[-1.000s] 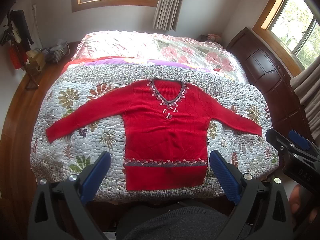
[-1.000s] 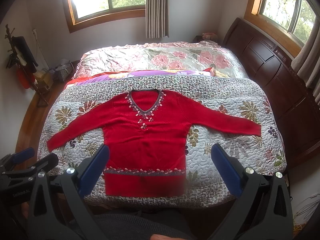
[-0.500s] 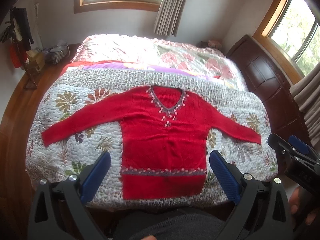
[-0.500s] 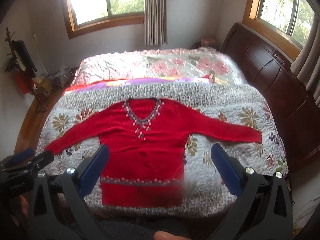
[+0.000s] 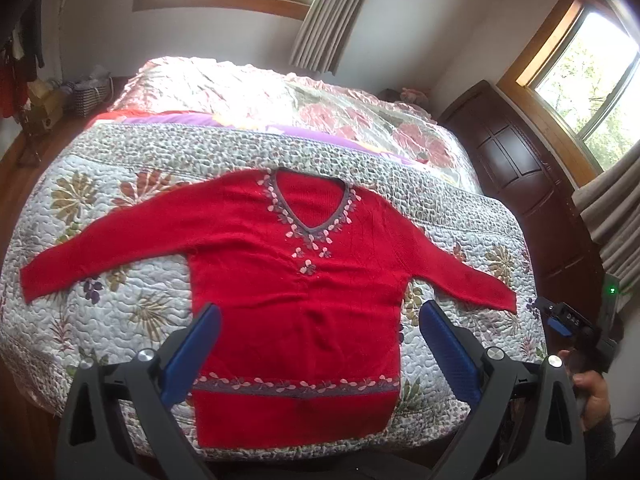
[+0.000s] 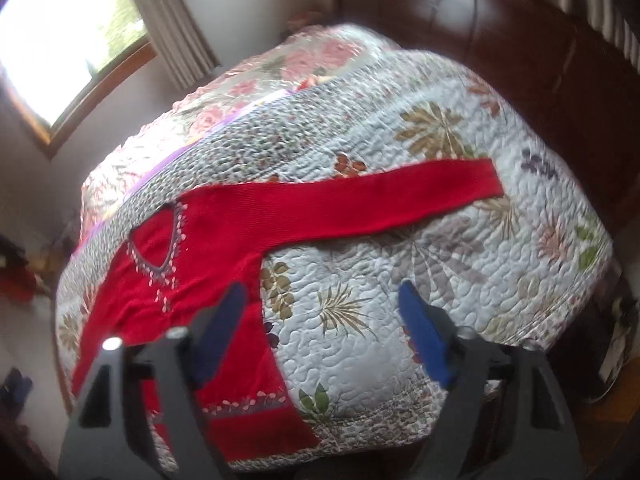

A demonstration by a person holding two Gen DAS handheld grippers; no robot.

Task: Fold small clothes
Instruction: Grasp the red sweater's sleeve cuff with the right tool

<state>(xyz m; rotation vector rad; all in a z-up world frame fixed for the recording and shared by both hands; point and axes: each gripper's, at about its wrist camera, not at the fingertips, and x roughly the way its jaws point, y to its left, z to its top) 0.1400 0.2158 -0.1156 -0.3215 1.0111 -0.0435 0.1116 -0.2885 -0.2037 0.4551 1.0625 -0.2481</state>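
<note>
Blue pads [image 5: 191, 350] of the left hand-held gripper [image 5: 320, 354] are seen spread wide, with nothing held between them, above the lower body of a red sweater [image 5: 296, 276]. The right hand-held gripper [image 6: 326, 334] is likewise spread and empty, and is poised over the bare quilt [image 6: 440, 140] beside the sweater's body, below its outstretched sleeve [image 6: 384, 200]. In the left wrist view a part of the right hand-held gripper is seen at the frame's right edge, gripped by a hand [image 5: 594, 398]. The sweater is laid flat and face up on the floral quilt at the foot of a bed [image 5: 280, 88], both sleeves stretched out sideways, its V-neck trimmed with grey and pink. A dark wooden headboard [image 5: 516, 168] is seen beyond the bed, under a window [image 5: 592, 80].
</note>
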